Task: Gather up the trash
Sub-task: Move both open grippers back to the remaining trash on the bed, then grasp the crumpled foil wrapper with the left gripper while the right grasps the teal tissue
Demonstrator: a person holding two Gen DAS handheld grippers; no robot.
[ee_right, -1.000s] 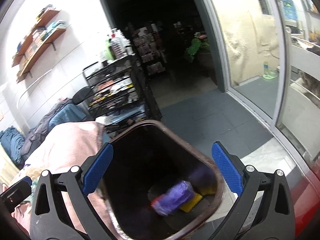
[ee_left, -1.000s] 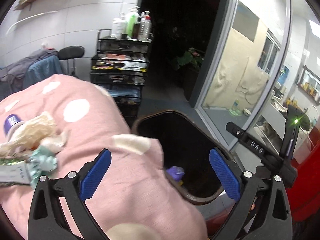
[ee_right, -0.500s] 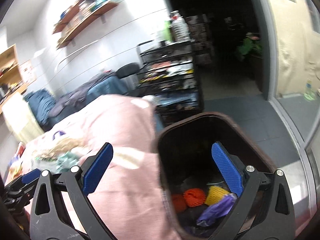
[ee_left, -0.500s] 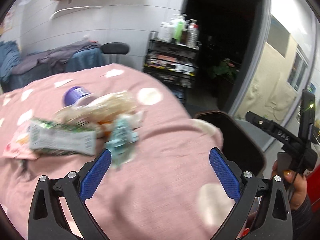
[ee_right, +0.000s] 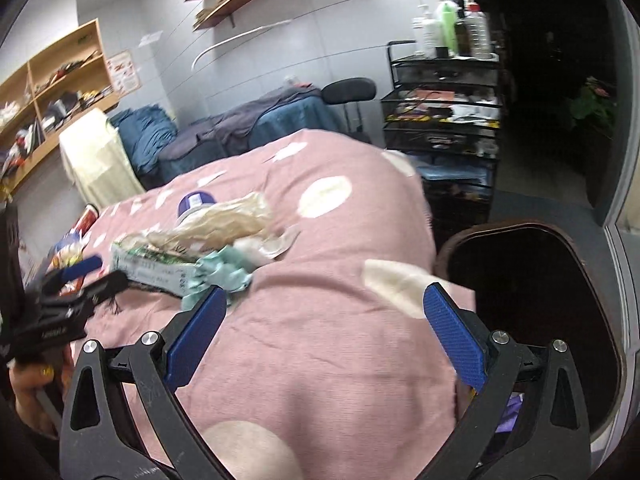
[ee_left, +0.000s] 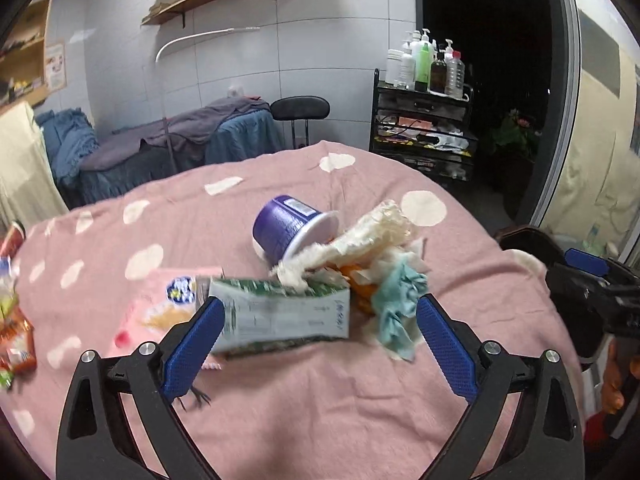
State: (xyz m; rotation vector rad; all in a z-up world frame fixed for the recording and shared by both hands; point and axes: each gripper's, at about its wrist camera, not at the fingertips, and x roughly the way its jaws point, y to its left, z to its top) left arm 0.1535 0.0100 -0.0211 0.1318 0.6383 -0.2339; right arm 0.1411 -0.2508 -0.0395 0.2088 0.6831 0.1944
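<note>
A heap of trash lies on the pink spotted cloth (ee_left: 304,408): a green-and-white carton (ee_left: 280,312), a tipped purple cup (ee_left: 288,226), a cream crumpled wrapper (ee_left: 368,236) and a teal crumpled paper (ee_left: 398,304). My left gripper (ee_left: 316,336) is open, its blue pads straddling the carton and teal paper from just in front. My right gripper (ee_right: 324,328) is open over bare cloth, with the heap's carton (ee_right: 156,268) to its left and the dark bin (ee_right: 532,300) at its right. The left gripper (ee_right: 76,280) shows at the right wrist view's left edge.
Snack packets (ee_left: 16,332) lie at the cloth's left edge. A black trolley with bottles (ee_left: 424,132) stands behind the table, beside a stool (ee_left: 300,108) and a covered bed (ee_left: 168,144). The bin rim (ee_left: 528,240) sits off the table's right side. A glass door (ee_left: 600,140) is at right.
Both grippers swung left from over the bin toward the table. The left gripper closed in on the trash heap, which is now between its pads. Both stayed open.
</note>
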